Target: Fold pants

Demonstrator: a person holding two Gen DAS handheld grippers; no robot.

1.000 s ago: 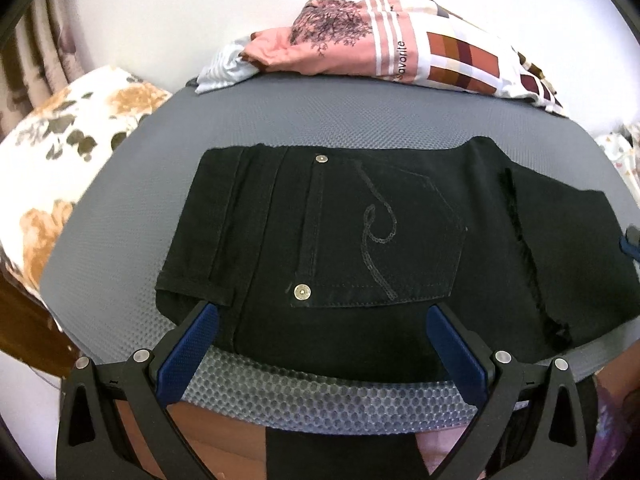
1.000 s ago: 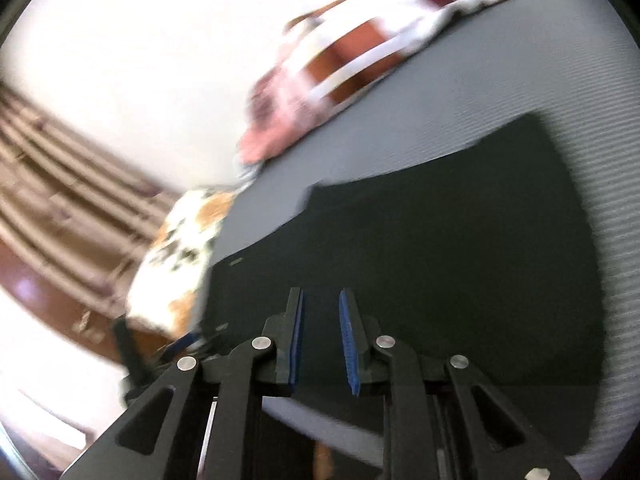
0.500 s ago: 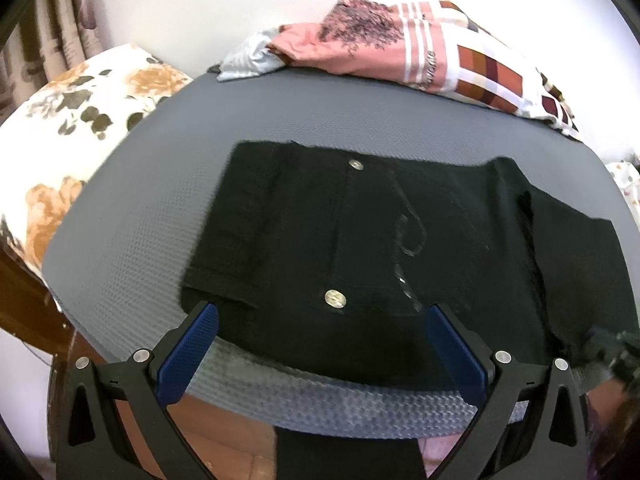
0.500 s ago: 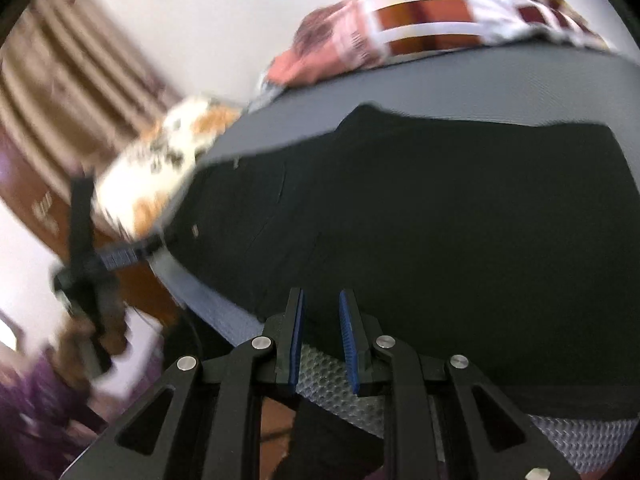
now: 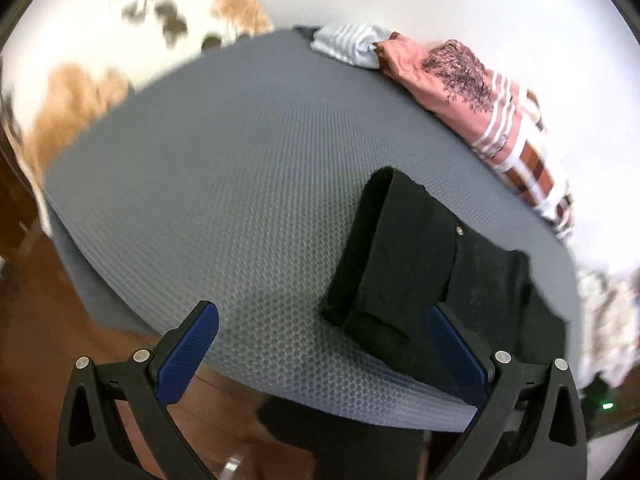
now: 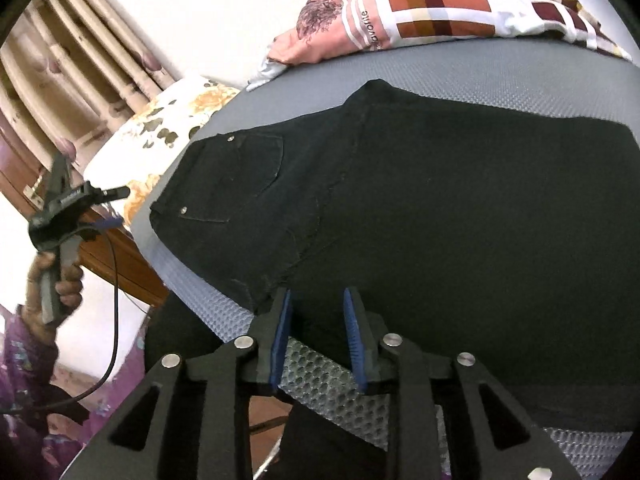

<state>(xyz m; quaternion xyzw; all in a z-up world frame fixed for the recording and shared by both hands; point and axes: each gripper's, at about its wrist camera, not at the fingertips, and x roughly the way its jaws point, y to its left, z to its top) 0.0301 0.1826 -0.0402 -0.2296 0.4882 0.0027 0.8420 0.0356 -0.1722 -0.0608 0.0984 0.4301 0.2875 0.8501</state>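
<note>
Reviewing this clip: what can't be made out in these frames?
- Pants: near edge hidden behind the right gripper in the right view; right part cut off in the left view.
- Floral pillow: blurred in the left view.
- Left gripper: open, holding nothing.

The pink striped garment [image 6: 360, 20] bears the readable word "favorite" along one stripe.
</note>
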